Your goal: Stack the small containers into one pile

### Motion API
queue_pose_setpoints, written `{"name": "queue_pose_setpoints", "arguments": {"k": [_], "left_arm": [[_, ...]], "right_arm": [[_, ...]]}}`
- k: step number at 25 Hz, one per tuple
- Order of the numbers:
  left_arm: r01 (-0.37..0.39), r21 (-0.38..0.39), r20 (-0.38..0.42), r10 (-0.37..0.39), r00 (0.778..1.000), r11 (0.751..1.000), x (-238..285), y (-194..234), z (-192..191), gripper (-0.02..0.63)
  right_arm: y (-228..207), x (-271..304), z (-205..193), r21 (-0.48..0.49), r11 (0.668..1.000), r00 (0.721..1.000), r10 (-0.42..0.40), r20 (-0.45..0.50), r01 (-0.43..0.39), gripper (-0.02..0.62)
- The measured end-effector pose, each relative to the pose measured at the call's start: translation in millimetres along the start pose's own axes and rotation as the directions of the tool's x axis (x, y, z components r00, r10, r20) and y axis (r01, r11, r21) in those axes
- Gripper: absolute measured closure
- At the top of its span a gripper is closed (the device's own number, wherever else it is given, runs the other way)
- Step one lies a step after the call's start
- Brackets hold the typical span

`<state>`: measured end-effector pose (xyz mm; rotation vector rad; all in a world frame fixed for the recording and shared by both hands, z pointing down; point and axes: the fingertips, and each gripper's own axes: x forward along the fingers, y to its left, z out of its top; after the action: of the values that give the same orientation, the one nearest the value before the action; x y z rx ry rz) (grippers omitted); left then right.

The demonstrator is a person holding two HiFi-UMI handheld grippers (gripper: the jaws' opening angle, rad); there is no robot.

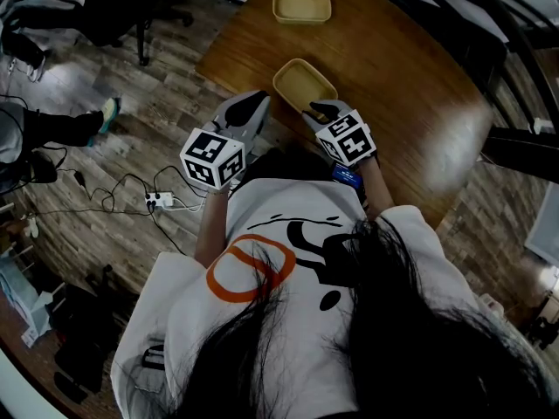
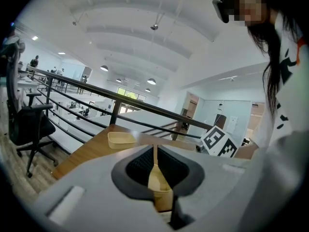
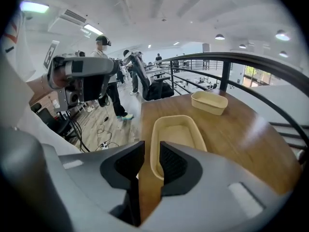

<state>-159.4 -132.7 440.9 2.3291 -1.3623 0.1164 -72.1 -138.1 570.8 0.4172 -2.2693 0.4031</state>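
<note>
Wood-plank floor (image 1: 148, 94) fills the left of the head view, with a white power strip (image 1: 159, 200) and loose black cables (image 1: 113, 201) lying on it. To its right stands a round wooden tabletop (image 1: 410, 103), and the person leans over its near edge.

The left gripper (image 1: 258, 100) hovers at the tabletop's near left edge. In its own view the jaws are closed narrow on a thin beige edge (image 2: 157, 180), coloured like the containers, though I cannot tell which container it belongs to.

Just right of it, the near container (image 1: 304, 84) lies upright on the tabletop, its long side running away from the person. The far container (image 1: 301, 5) sits well apart from it, near the far edge, also upright.

The right gripper (image 1: 316, 110) is at the near end of the near container with its jaws standing wide. The near rim lies in the gap, with the right jaw over the container's inside and the left jaw outside it, and the pads are not pressing.

Farther right, a dark railing (image 3: 226, 76) borders the tabletop.
</note>
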Motion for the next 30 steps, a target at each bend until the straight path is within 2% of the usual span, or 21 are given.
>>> {"name": "queue_pose_setpoints", "arguments": {"k": [8, 17, 20, 27, 30], "left_arm": [[0.029, 0.019, -0.025, -0.028, 0.999, 0.999, 12, 10, 0, 0.606], [-0.002, 0.114, -0.042, 0.006, 0.999, 0.994, 63, 56, 26, 0.605], [-0.011, 0.135, -0.083, 0.022, 0.996, 0.991, 85, 82, 32, 0.551], [-0.026, 0.179, -0.186, 0.059, 0.981, 0.983, 149, 148, 36, 0.549], [-0.028, 0.165, -0.239, 0.068, 0.969, 0.986, 174, 171, 30, 0.548]], "right_arm": [[-10, -15, 8, 0.173, 0.984, 0.995, -0.045, 0.090, 0.029, 0.485], [-42, -42, 8, 0.326, 0.939, 0.969, -0.173, 0.177, 0.108, 0.517], [-47, -45, 5, 0.355, 0.929, 0.968, -0.181, 0.176, 0.109, 0.517], [-65, -41, -6, 0.421, 0.899, 0.968, -0.204, 0.149, 0.124, 0.517], [-69, -42, -13, 0.448, 0.884, 0.967, -0.214, 0.135, 0.133, 0.517]]}}
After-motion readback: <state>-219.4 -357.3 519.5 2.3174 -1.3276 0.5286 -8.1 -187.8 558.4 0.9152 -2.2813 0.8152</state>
